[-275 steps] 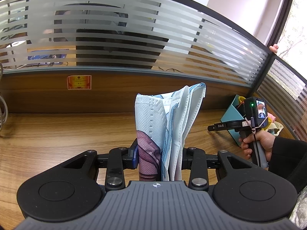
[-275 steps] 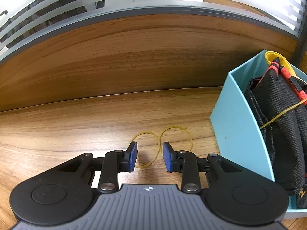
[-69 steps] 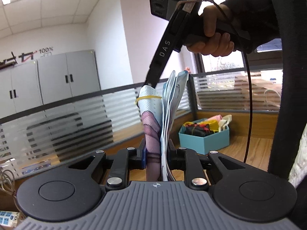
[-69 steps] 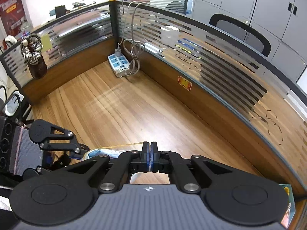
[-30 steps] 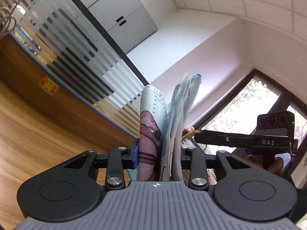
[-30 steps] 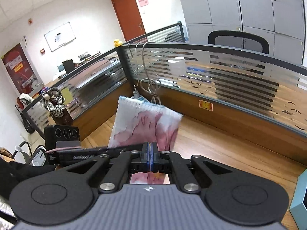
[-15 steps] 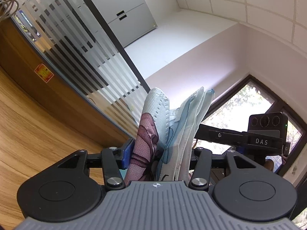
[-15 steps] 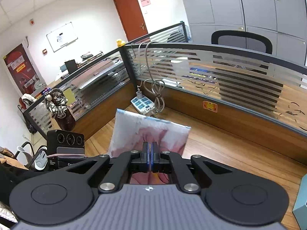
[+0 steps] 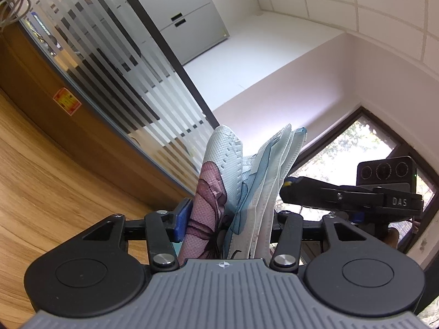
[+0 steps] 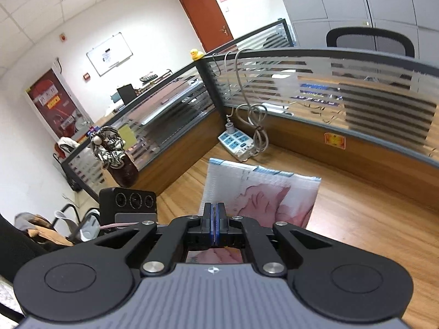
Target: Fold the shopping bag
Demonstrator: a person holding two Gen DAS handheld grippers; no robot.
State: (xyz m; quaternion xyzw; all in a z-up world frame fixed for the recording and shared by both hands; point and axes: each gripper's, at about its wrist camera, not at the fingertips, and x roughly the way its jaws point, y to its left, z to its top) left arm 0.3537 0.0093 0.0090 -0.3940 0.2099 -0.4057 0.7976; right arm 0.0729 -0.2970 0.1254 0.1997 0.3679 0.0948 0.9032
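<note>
I have the folded shopping bag clamped upright in my left gripper, lifted off the wooden desk. Its layers stand on edge between the two fingers, pressed into a thick bundle, the pink printed fold on the left and the pale blue edges fanning toward one o'clock. I judge the squeeze is there to stop the folds springing open, since the fabric looks light and loose at the top.

My right gripper has its blue pads together. I cannot see anything between them from its own camera, so whether they pinch something thin I cannot tell. From the left camera, the right gripper comes in from three o'clock, its tip just beside the bag's blue edges, with a small yellow and blue bit at that tip that is too small to identify.

From the right camera the bag shows its flat face at twelve o'clock, a neat rectangle, with the left tool's camera block at nine o'clock. A power strip lies on the desk farther back near the glass partition.

The bag already lies folded into a compact packet. I judge what remains, if anything, is securing it or setting it down.
</note>
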